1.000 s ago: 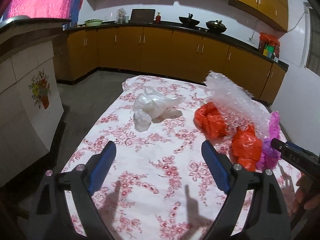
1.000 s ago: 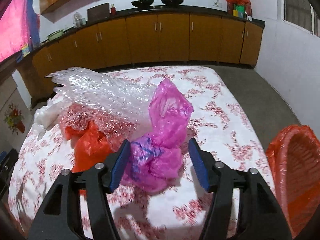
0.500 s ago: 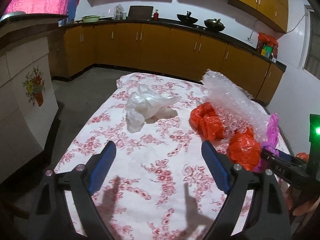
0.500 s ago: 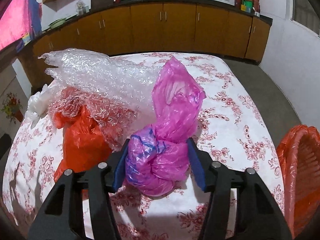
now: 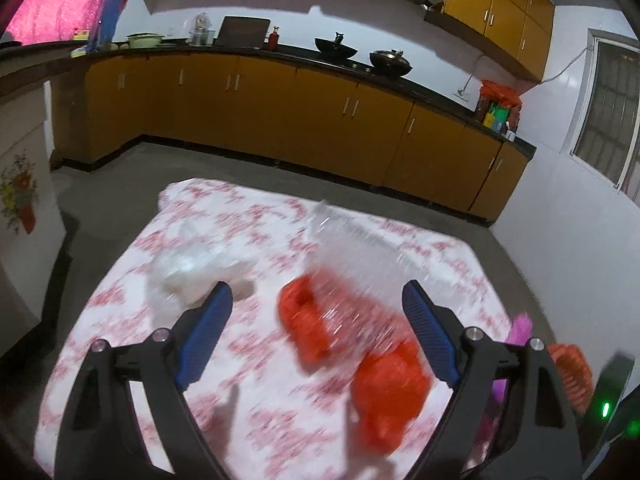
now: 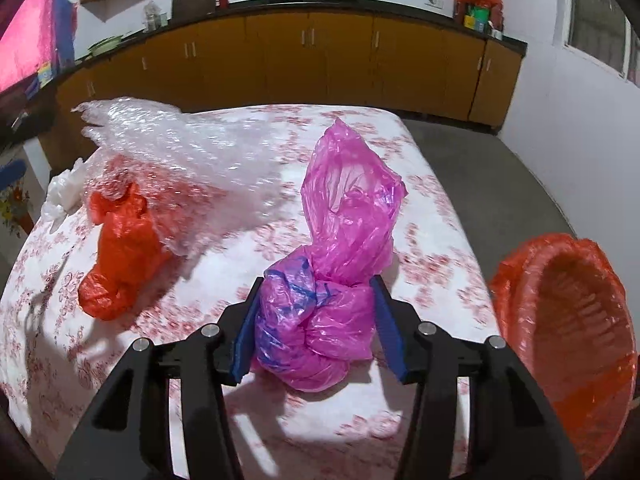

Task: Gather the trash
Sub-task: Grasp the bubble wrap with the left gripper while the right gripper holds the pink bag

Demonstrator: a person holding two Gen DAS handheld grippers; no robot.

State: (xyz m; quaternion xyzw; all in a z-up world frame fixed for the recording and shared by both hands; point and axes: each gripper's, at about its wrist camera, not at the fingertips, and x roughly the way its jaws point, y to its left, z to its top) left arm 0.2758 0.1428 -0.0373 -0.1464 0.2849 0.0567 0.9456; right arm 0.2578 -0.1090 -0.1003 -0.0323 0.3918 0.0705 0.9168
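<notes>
My right gripper is shut on a knotted pink plastic bag, its blue pads pressed on both sides of the knot, lifted a little over the floral tablecloth. An orange bag, a bubble wrap sheet and a white bag lie to the left. My left gripper is open and empty, above the table, with an orange bag, bubble wrap and white bag ahead.
An orange basket lined with an orange bag stands off the table's right edge; it also shows in the left wrist view. Kitchen cabinets run along the back wall. A tiled counter stands left.
My right gripper closed on the pink bag and raised it slightly. My left gripper rose and swung right; its view is blurred.
</notes>
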